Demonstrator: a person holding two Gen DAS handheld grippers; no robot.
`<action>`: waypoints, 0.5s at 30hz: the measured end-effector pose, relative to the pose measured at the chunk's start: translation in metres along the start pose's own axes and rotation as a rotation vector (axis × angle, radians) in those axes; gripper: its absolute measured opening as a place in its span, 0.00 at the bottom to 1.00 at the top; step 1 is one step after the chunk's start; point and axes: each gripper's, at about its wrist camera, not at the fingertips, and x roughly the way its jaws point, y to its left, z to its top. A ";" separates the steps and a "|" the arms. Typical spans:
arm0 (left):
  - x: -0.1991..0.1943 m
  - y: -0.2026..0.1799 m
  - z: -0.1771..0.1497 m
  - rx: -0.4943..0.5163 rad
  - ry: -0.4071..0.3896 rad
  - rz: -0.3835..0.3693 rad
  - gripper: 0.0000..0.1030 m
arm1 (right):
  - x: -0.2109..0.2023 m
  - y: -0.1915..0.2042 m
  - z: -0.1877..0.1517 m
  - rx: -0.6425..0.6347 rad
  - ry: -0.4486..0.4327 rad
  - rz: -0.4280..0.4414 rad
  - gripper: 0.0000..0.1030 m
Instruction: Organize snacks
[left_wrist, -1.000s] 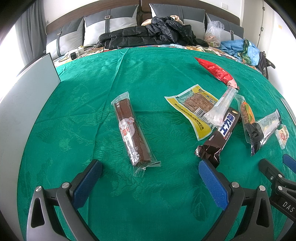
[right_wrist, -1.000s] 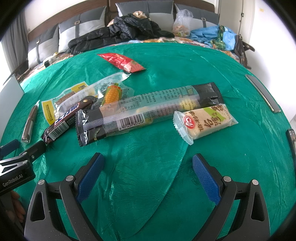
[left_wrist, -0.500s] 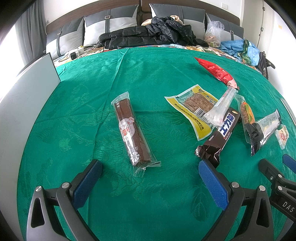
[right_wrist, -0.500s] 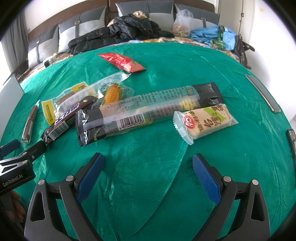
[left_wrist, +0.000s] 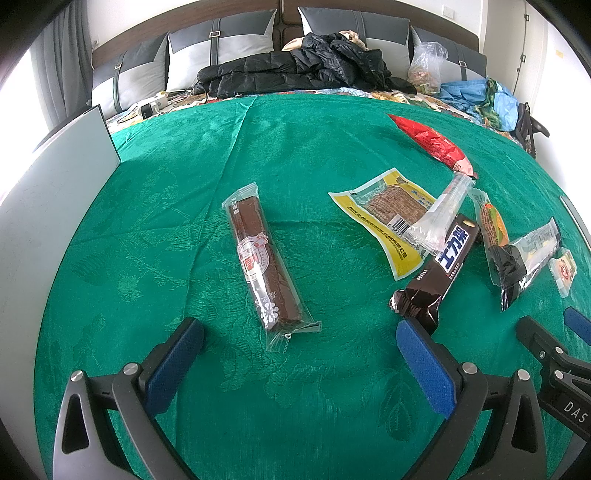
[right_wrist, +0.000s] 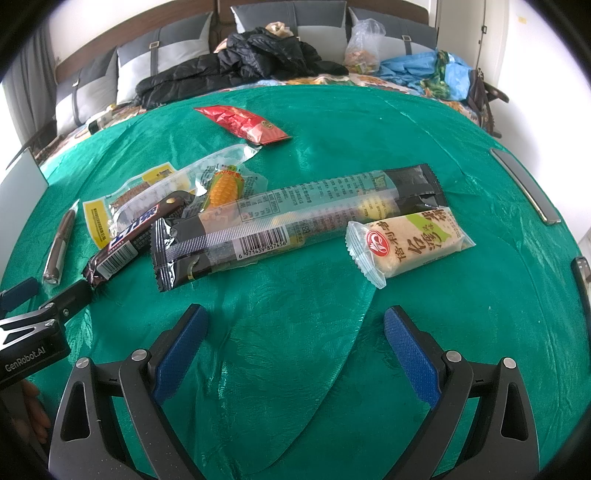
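Several snacks lie on a green cloth (left_wrist: 314, 155). A long brown bar in clear wrap (left_wrist: 262, 258) lies just ahead of my open, empty left gripper (left_wrist: 299, 343). To its right are a yellow packet (left_wrist: 384, 214), a dark chocolate bar (left_wrist: 443, 266) and a red packet (left_wrist: 432, 144). My right gripper (right_wrist: 291, 332) is open and empty, a little short of a long black-ended pack (right_wrist: 295, 221) and a beige cake packet (right_wrist: 410, 240). A corn snack (right_wrist: 225, 184) and the red packet (right_wrist: 243, 122) lie beyond.
A grey-white board (left_wrist: 48, 206) stands along the left edge of the cloth. Black jackets (left_wrist: 303, 70), pillows and bags lie at the back. A grey strip (right_wrist: 524, 184) lies on the cloth's right edge. The right gripper shows in the left view (left_wrist: 554, 354).
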 end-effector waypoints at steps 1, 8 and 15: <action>0.000 0.000 0.001 0.000 0.000 0.000 1.00 | -0.001 0.000 -0.001 0.000 0.000 0.000 0.95; -0.001 0.000 0.000 0.000 0.000 -0.001 1.00 | 0.000 0.000 0.000 0.000 0.000 0.000 0.95; -0.002 0.000 0.000 -0.001 0.000 -0.001 1.00 | 0.000 0.000 -0.001 0.000 0.000 0.000 0.95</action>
